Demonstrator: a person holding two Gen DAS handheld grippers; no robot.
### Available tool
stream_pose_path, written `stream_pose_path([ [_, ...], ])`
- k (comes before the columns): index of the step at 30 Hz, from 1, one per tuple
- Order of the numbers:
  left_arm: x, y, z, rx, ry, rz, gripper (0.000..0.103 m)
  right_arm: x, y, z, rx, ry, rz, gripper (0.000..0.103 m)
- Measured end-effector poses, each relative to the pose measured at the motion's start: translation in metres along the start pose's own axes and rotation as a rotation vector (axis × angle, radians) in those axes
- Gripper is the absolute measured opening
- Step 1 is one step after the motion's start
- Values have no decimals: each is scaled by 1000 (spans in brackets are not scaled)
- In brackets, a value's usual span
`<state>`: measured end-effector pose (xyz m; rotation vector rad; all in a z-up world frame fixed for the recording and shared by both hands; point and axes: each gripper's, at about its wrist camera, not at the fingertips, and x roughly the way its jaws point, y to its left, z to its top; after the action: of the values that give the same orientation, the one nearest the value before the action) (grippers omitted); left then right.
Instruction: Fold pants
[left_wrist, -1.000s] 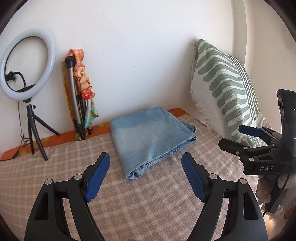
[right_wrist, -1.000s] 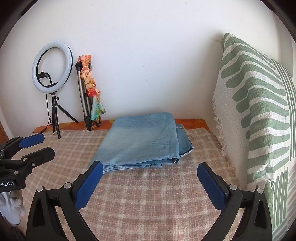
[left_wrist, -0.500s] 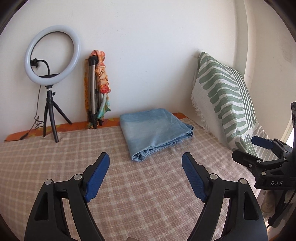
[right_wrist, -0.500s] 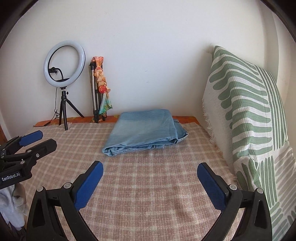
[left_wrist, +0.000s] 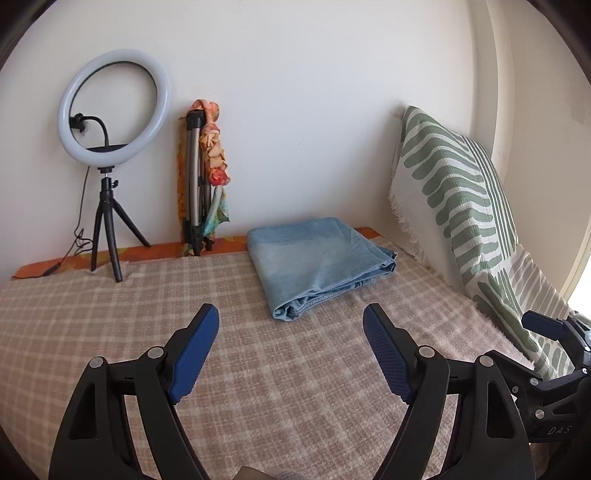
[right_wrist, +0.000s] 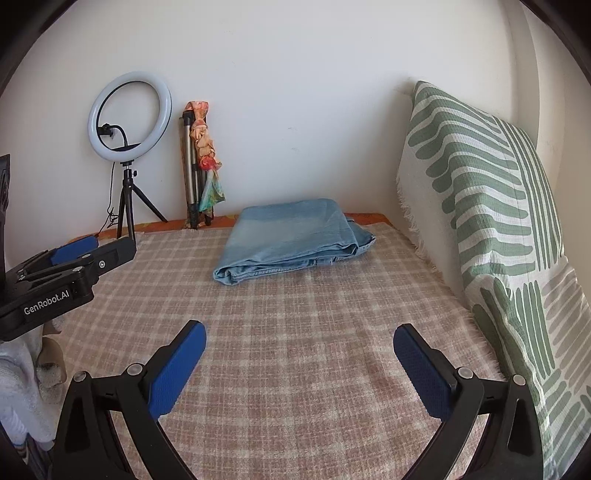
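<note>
The light blue denim pants lie folded into a thick rectangle at the far side of the checked bed cover, near the wall; they also show in the right wrist view. My left gripper is open and empty, well short of the pants. My right gripper is open and empty, also well back from them. The right gripper shows at the right edge of the left wrist view, and the left gripper at the left edge of the right wrist view.
A ring light on a small tripod and a folded tripod wrapped in an orange scarf stand against the back wall. A large green-patterned pillow leans along the right side. The checked bed cover lies under both grippers.
Both grippers have pulled back from the folded pants, which now look smaller and farther away. Both stay open and empty. The pants have not moved.
</note>
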<state>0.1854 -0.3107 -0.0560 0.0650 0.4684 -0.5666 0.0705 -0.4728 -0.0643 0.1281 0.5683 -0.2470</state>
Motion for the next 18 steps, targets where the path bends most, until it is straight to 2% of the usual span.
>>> stream_pose_path([
  [6, 12, -5, -5, 10, 39, 6, 81, 1, 1, -14, 40, 2, -16, 103],
  [10, 10, -10, -6, 59, 19, 33, 81, 9, -2, -19, 83, 20, -3, 103],
  [18, 16, -9, -7, 59, 40, 46, 84, 16, -3, -23, 93, 28, -15, 103],
])
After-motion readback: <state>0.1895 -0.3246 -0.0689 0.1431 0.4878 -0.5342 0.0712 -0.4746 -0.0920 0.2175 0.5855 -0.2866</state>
